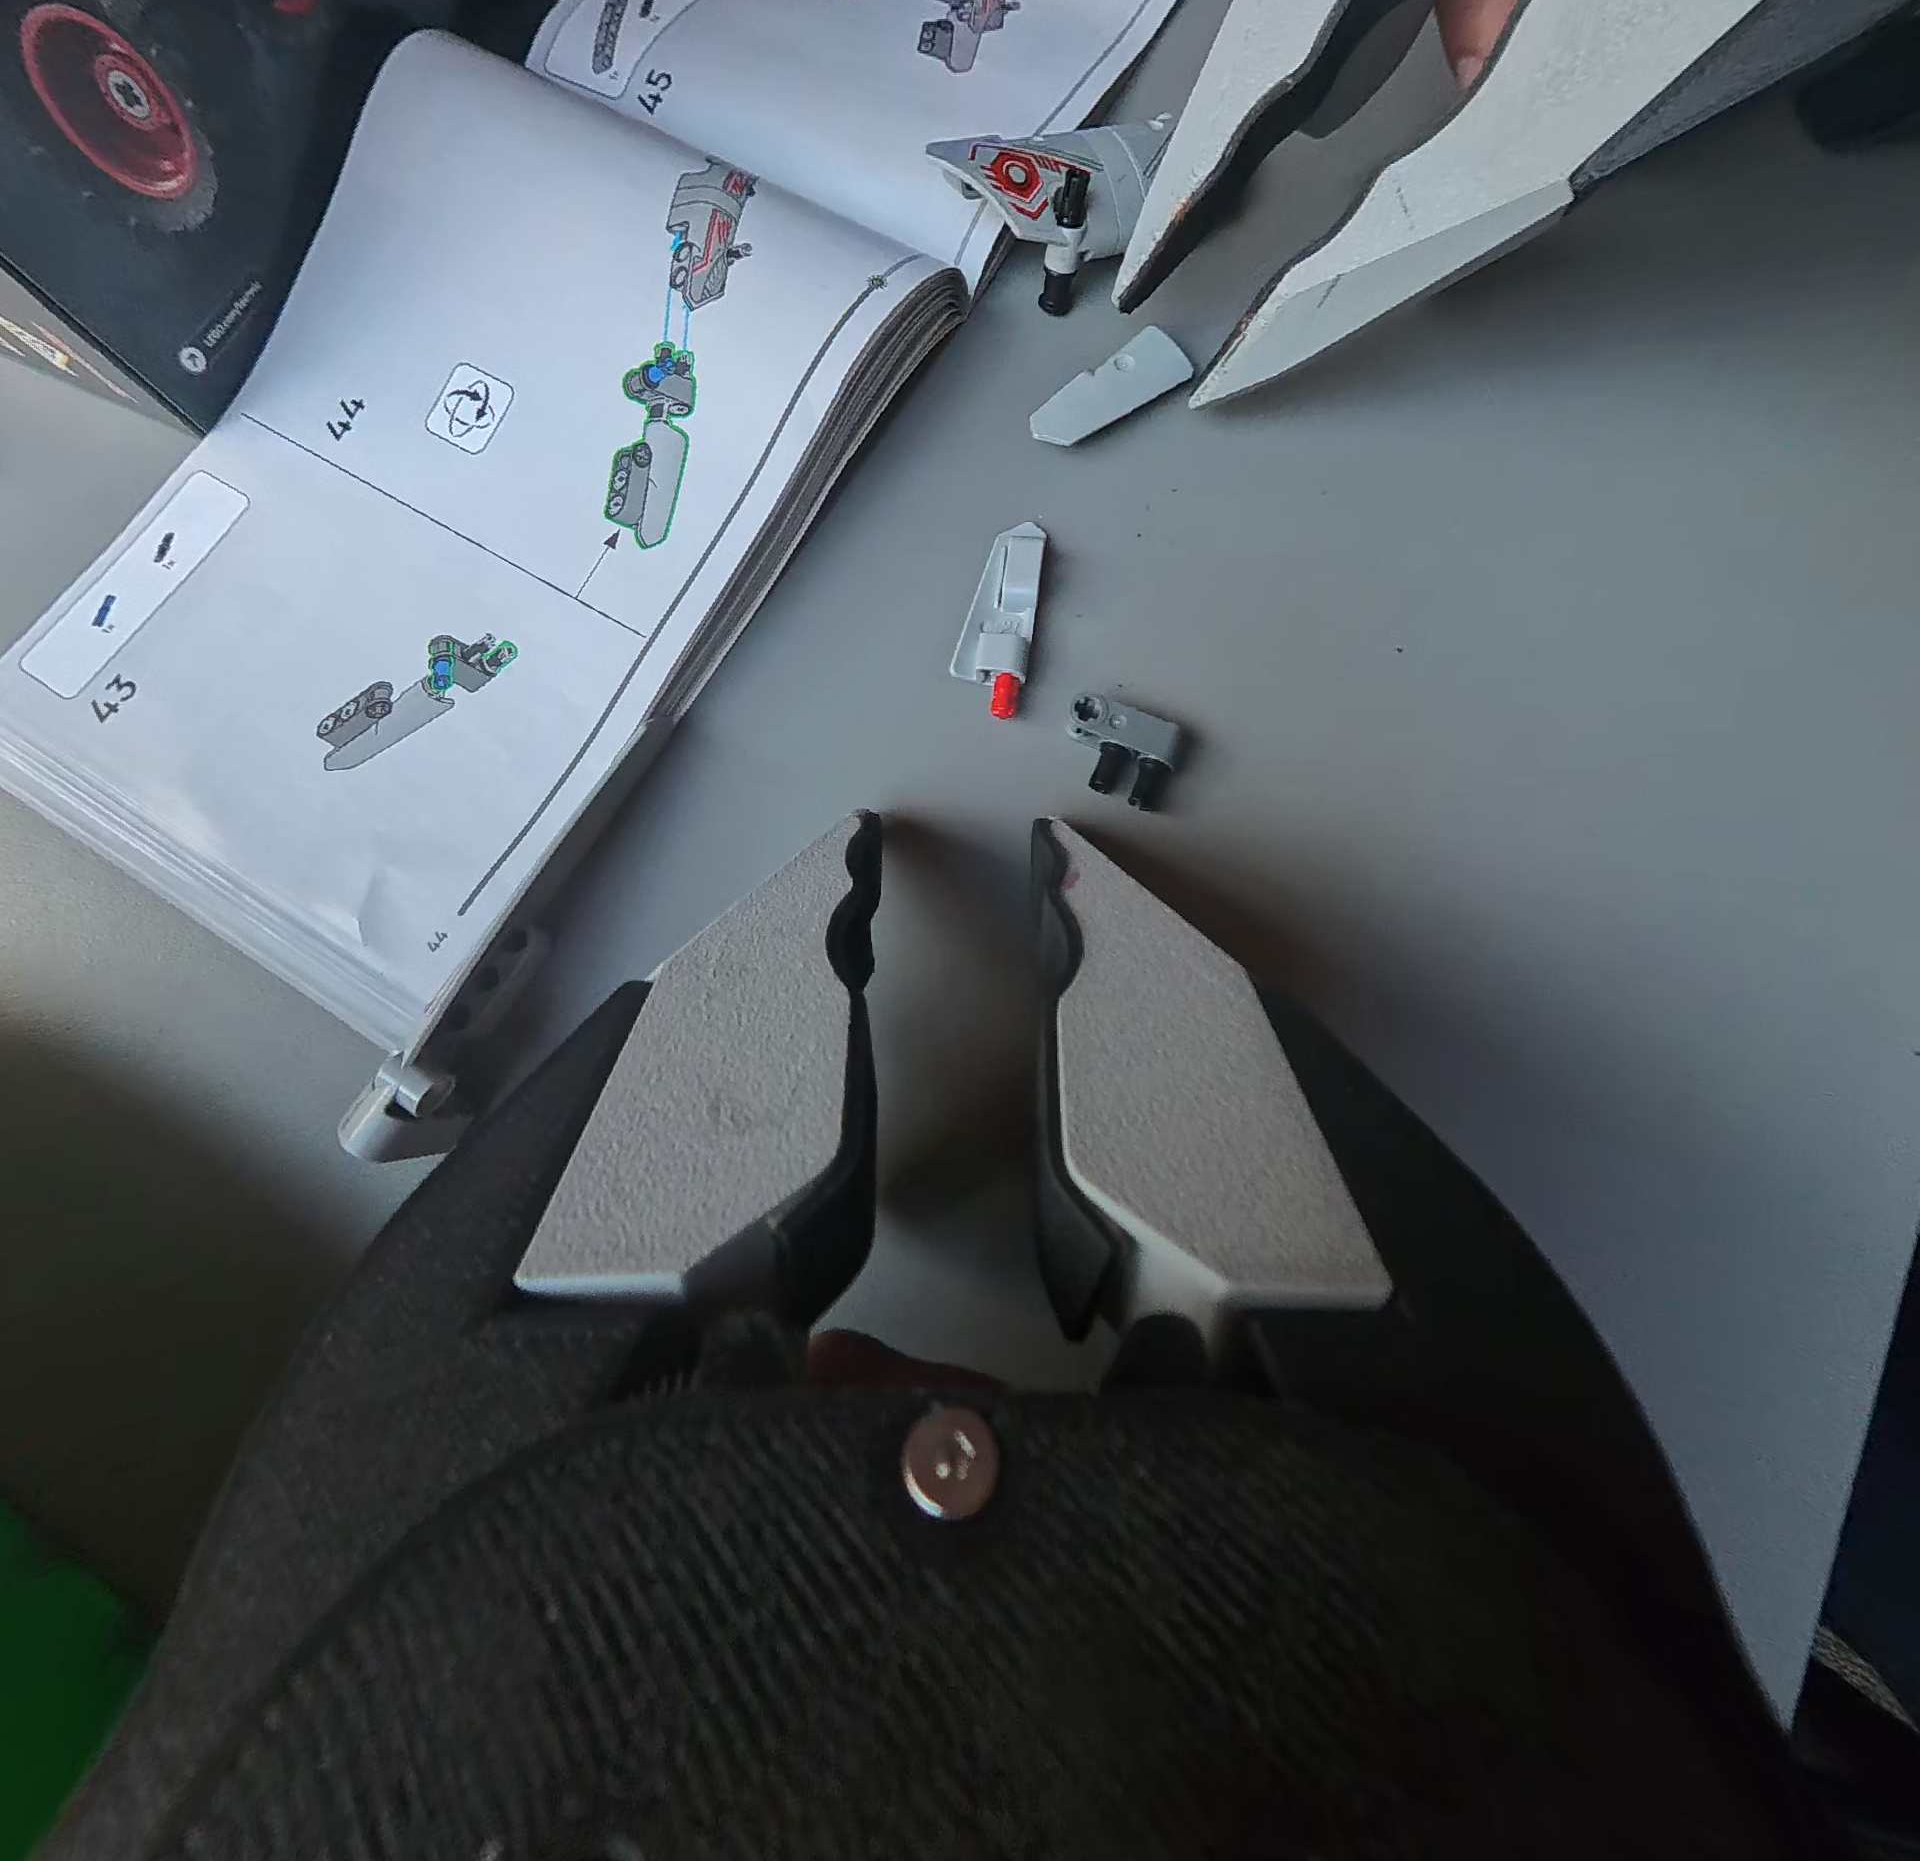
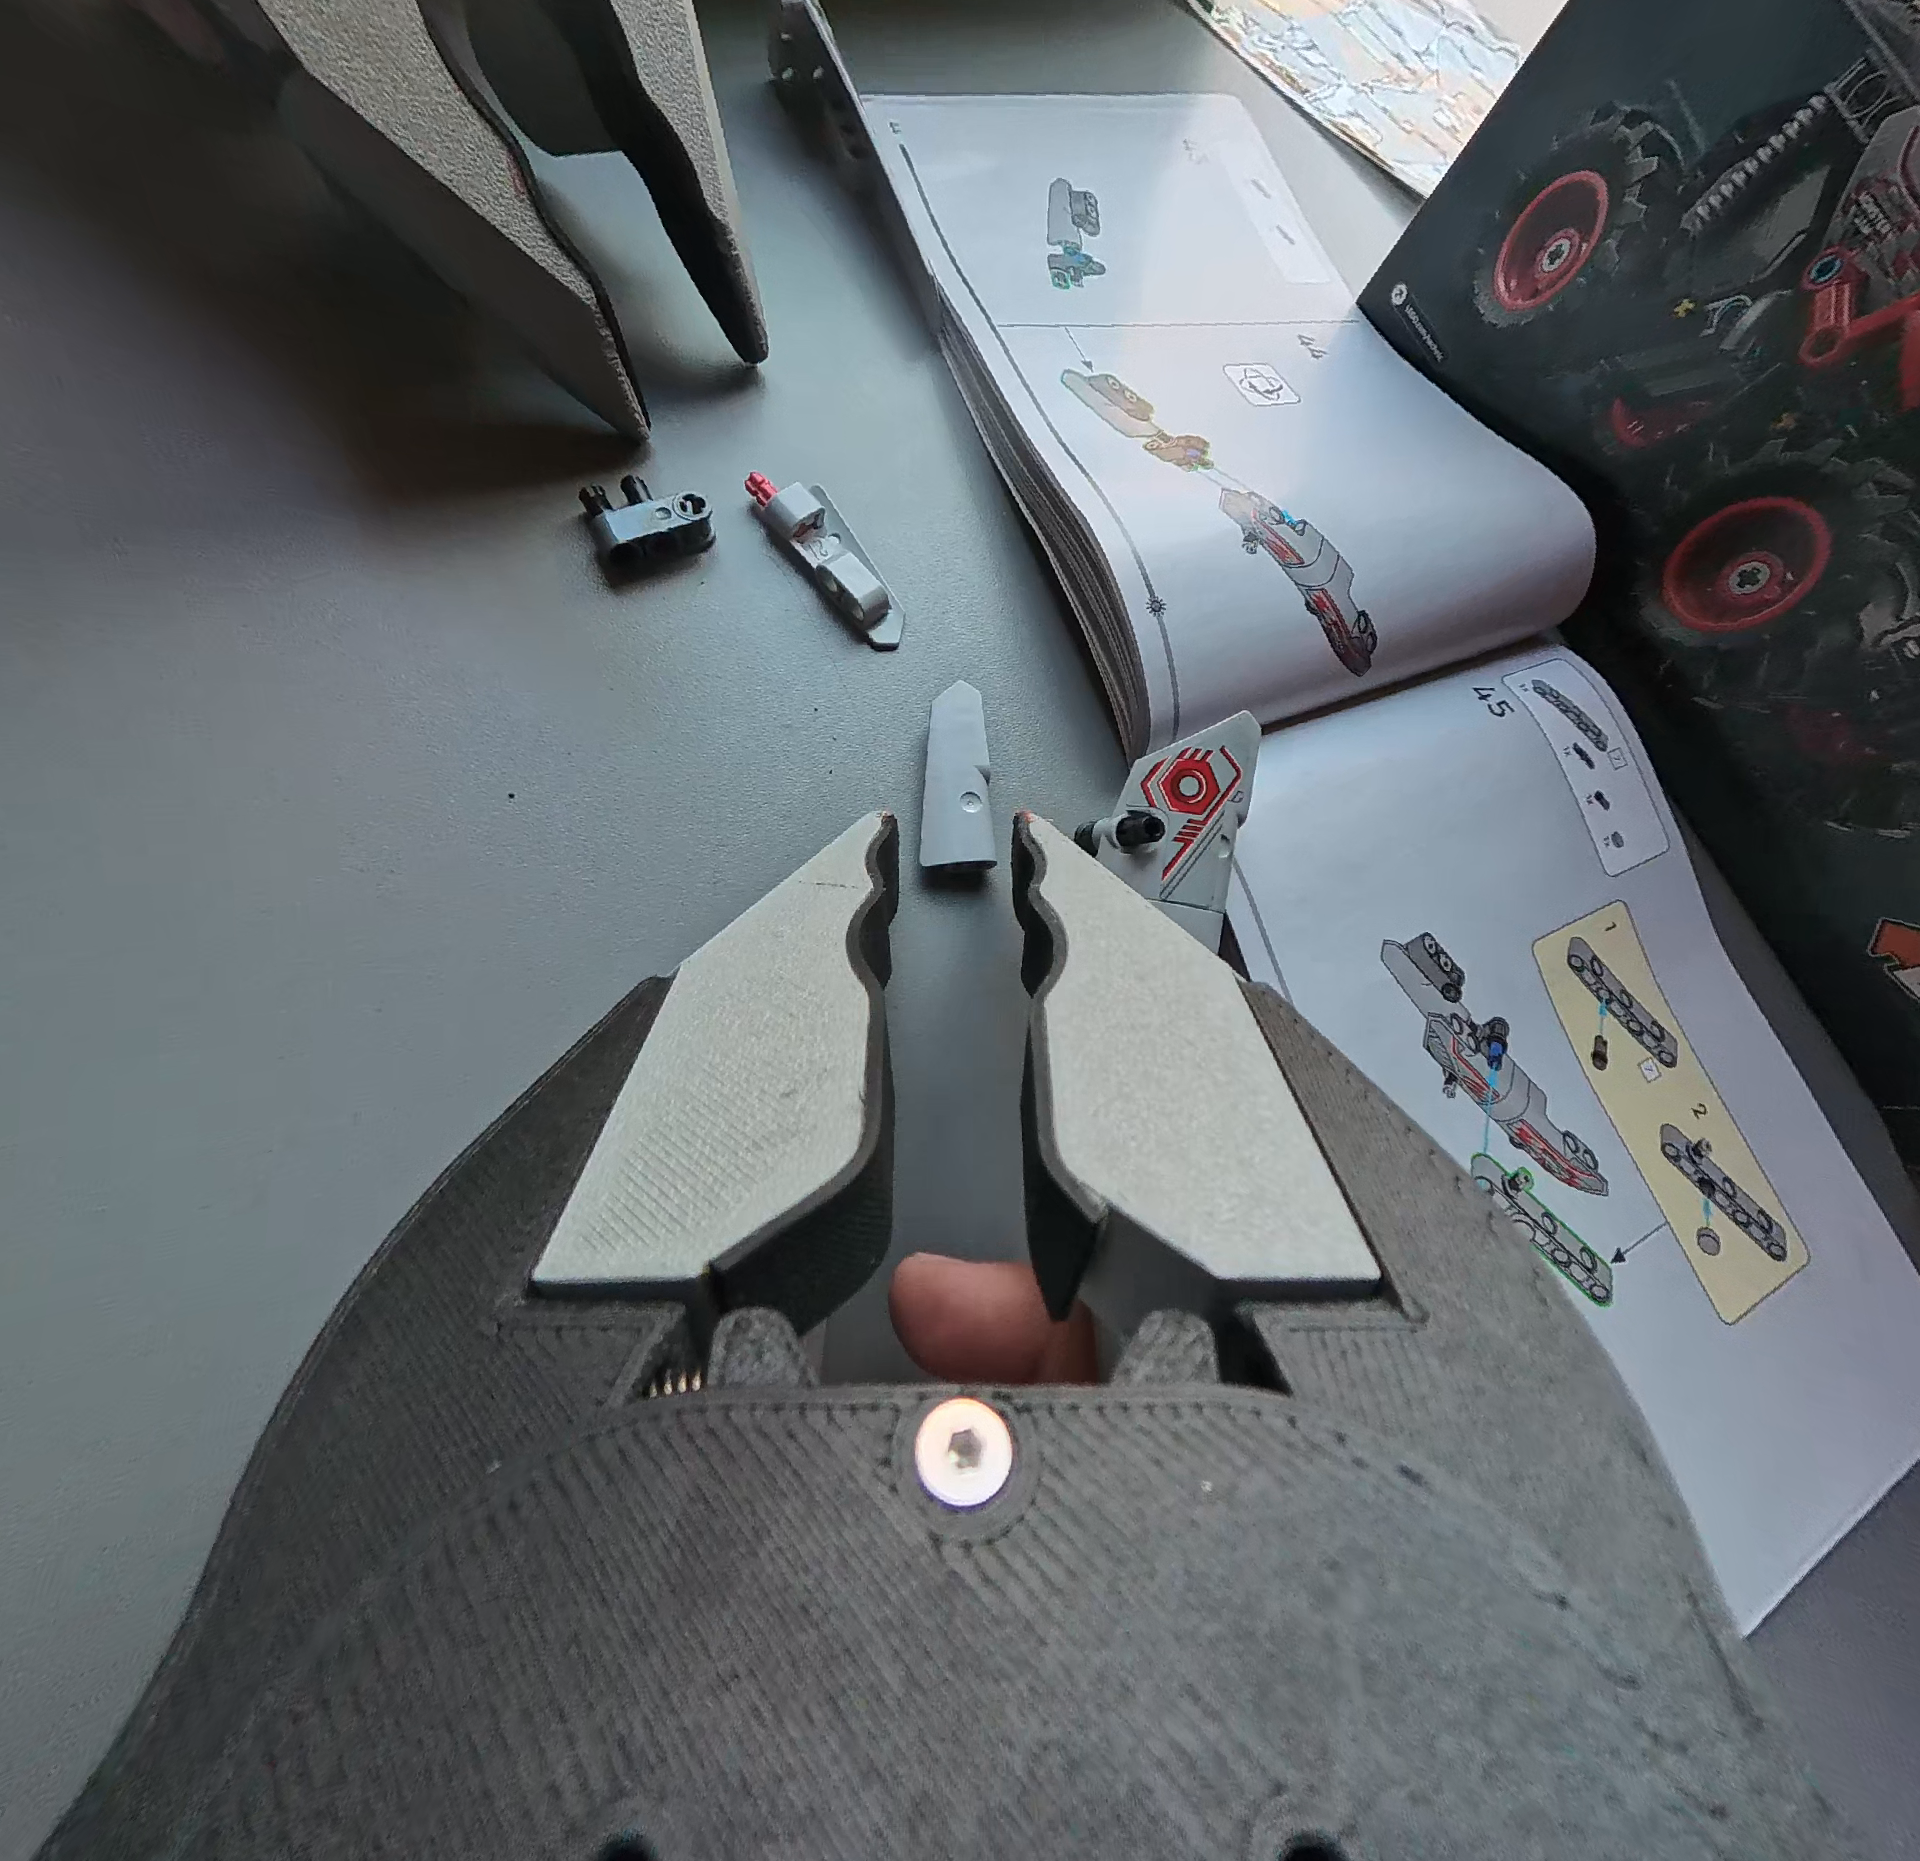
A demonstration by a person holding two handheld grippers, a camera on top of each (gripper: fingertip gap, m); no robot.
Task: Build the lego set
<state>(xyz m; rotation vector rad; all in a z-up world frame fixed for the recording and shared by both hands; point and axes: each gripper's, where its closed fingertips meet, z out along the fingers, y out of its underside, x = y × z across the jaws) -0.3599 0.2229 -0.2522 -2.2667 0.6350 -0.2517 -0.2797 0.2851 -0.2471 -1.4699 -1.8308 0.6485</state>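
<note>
Loose grey pieces lie on the grey table. A grey panel with a red pin and a grey connector with two black pins lie just beyond my left gripper, which is open and empty; it also shows at the top of the right wrist view. A plain grey curved panel lies right in front of my right gripper, open and empty; it also shows in the left wrist view. A grey panel with red sticker markings and black pins leans by the booklet.
An open instruction booklet lies on the table. The dark set box with red wheels pictured stands behind it. A long grey beam pokes out under the booklet's edge. The gap from one gripper's tips to the other's is roughly 11 centimetres.
</note>
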